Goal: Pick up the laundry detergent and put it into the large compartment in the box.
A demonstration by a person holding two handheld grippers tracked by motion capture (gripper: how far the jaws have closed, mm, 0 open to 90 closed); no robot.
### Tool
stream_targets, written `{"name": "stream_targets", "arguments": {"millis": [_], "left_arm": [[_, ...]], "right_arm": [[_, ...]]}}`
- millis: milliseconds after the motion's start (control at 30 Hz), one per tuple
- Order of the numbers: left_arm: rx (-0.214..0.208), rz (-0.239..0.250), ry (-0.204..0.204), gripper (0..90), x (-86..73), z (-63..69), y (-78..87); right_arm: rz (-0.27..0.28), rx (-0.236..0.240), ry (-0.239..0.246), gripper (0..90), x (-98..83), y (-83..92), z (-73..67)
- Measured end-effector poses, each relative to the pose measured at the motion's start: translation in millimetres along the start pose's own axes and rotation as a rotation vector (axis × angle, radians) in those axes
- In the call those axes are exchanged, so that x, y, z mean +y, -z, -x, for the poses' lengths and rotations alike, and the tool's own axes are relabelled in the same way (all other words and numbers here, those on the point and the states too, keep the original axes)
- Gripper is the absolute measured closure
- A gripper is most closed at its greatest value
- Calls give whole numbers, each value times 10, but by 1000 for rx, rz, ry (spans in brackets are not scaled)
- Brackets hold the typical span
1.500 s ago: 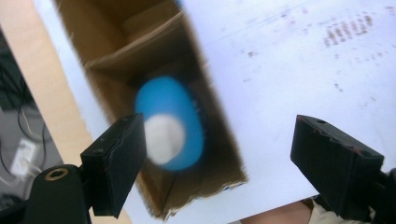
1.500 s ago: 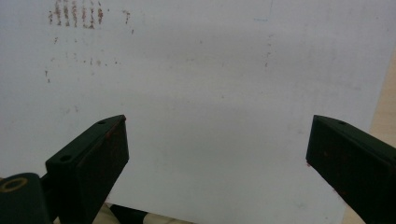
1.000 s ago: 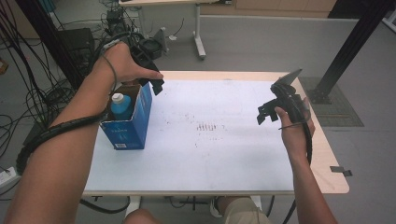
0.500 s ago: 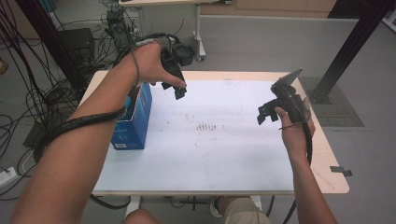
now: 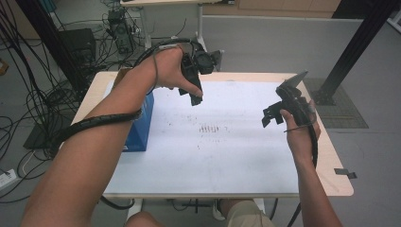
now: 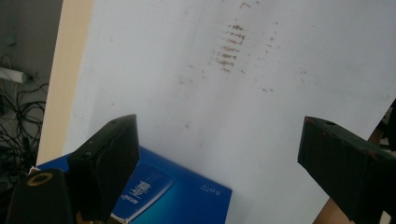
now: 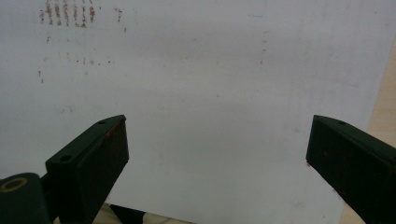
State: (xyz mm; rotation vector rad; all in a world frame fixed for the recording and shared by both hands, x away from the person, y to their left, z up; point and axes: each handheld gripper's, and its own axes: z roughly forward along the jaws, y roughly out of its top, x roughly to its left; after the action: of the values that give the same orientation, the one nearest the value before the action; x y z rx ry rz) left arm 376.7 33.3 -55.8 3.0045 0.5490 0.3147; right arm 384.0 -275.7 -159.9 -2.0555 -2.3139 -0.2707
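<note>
The left gripper (image 5: 191, 92) hangs over the far side of the white sheet (image 5: 227, 142), its jaws wide apart, having just been opening, with nothing between them. The blue box (image 5: 141, 125) stands near the table's left edge. The right gripper (image 5: 274, 113) hovers at the right, open and empty.

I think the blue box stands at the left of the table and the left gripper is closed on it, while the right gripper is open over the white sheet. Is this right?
Not quite. The left gripper is not closed on the blue box: its jaws have just been opening, with nothing between them, as the left gripper view shows. The box does stand at the left of the table, and the right gripper is open over the white sheet.
</note>
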Motion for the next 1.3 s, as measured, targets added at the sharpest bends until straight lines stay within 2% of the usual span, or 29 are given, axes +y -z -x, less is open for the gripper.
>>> {"name": "stream_targets", "arguments": {"millis": [567, 1133, 1167, 1200, 1300], "left_arm": [[-8, 4, -38, 128, 80, 33, 12], [-12, 7, -35, 127, 101, 13, -16], [-12, -7, -40, 127, 123, 12, -6], [-16, 6, -28, 127, 100, 12, -12], [-17, 11, -25, 127, 88, 10, -3]], "right_arm": [[-1, 2, 1, 57, -2, 10, 7], [-1, 4, -6, 57, -7, -3, 40], [0, 5, -6, 57, -9, -3, 40], [-1, 4, -7, 57, -8, -3, 35], [2, 6, -4, 57, -13, -6, 37]]}}
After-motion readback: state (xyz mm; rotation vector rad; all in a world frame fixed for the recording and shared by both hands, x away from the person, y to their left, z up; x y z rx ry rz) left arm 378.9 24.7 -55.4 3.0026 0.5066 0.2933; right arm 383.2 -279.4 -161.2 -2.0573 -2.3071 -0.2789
